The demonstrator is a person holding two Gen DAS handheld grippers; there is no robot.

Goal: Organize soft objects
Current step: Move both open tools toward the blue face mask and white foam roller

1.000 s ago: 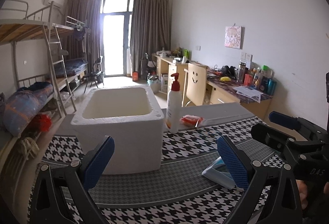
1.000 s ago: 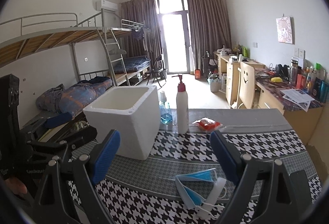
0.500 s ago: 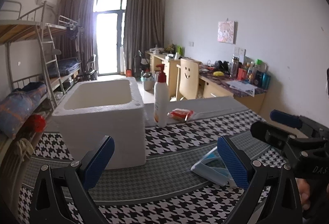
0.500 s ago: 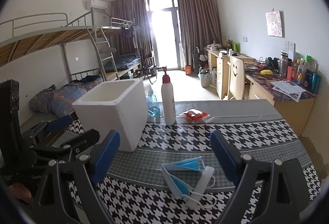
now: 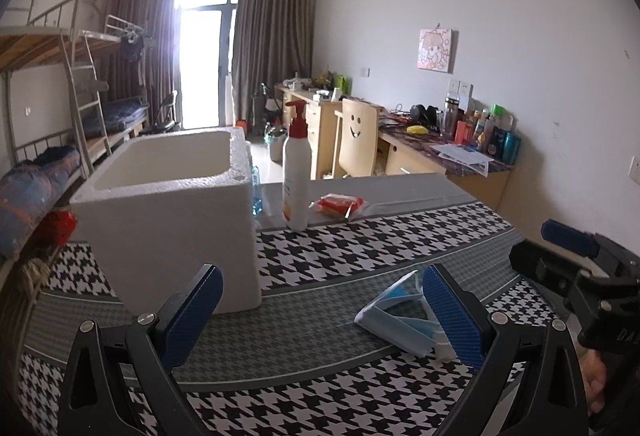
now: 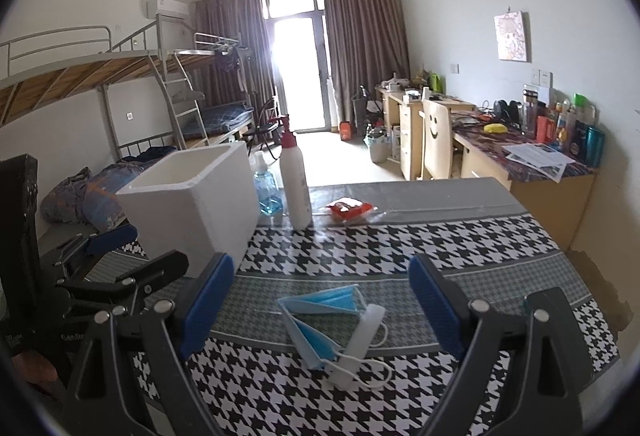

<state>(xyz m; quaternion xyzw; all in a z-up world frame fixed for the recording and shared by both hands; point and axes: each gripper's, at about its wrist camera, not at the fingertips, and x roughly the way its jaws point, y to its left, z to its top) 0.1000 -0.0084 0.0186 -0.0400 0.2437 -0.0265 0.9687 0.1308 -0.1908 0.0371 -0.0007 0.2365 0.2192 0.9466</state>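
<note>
A small pile of blue and white face masks (image 6: 335,328) lies on the houndstooth tablecloth; it also shows in the left wrist view (image 5: 396,316). My right gripper (image 6: 322,306) is open and empty, hovering just short of the masks, which lie between its fingers. My left gripper (image 5: 322,316) is open and empty, with the masks by its right finger. A white foam box (image 5: 168,212), open on top, stands at the left; it also shows in the right wrist view (image 6: 192,208).
A white pump bottle with a red top (image 6: 294,184) and a red packet (image 6: 350,210) stand behind the masks. A blue-liquid bottle (image 6: 266,188) sits behind the box. The table's right edge (image 6: 600,300) is near. Bunk beds, desks and a chair lie beyond.
Both grippers have swung right and moved forward. The masks now sit closer and more centred between the right fingers. The foam box has shifted left in both views.
</note>
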